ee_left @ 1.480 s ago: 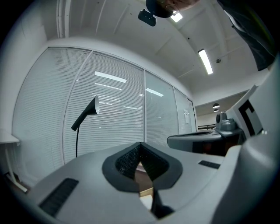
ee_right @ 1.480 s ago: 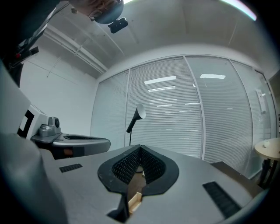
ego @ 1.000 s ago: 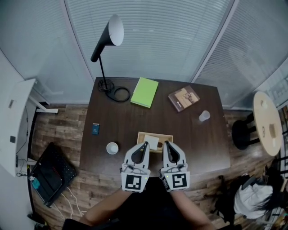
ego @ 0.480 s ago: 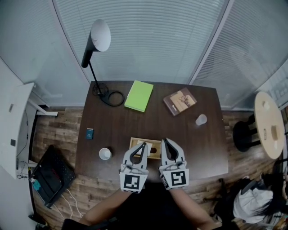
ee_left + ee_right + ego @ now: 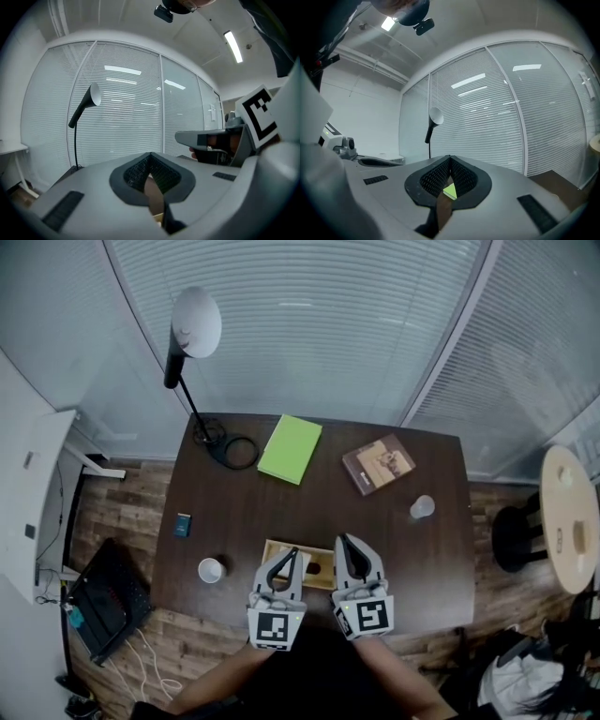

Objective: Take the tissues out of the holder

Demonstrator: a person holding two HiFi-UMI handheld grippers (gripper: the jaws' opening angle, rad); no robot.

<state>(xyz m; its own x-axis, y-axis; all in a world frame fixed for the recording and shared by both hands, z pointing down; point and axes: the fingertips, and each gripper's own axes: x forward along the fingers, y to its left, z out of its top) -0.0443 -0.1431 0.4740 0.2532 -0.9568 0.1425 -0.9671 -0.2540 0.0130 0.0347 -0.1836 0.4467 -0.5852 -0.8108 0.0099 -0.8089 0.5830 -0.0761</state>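
The left gripper is holding its fingers clenched tip to tip with nothing between them, and the right gripper is doing the same, its 2 fingers meeting on empty air. Seen from the head, both are hovering side by side over the near edge of the dark counter, the left gripper lying across the wooden holder and the right gripper sitting just beside the holder's right end. The tissues are not showing in any view; they are most likely lying inside the holder, under the left gripper. By my judgement they are going to handle as very light, soft and thin, folding and tearing easily and giving no stiff edge to push against. The fingers will need opening first. A gentle pinch on a raised fold or across the middle of the top sheet should be the safest hold, with a straight upward pull. The holder is looking small and light too, so it may be lifting along with the paper unless the other gripper is steadying its rim. Farther out, 1 white cup is standing left of the holder, and a green notebook, a brown book and a lamp are sitting well apart at the far side.
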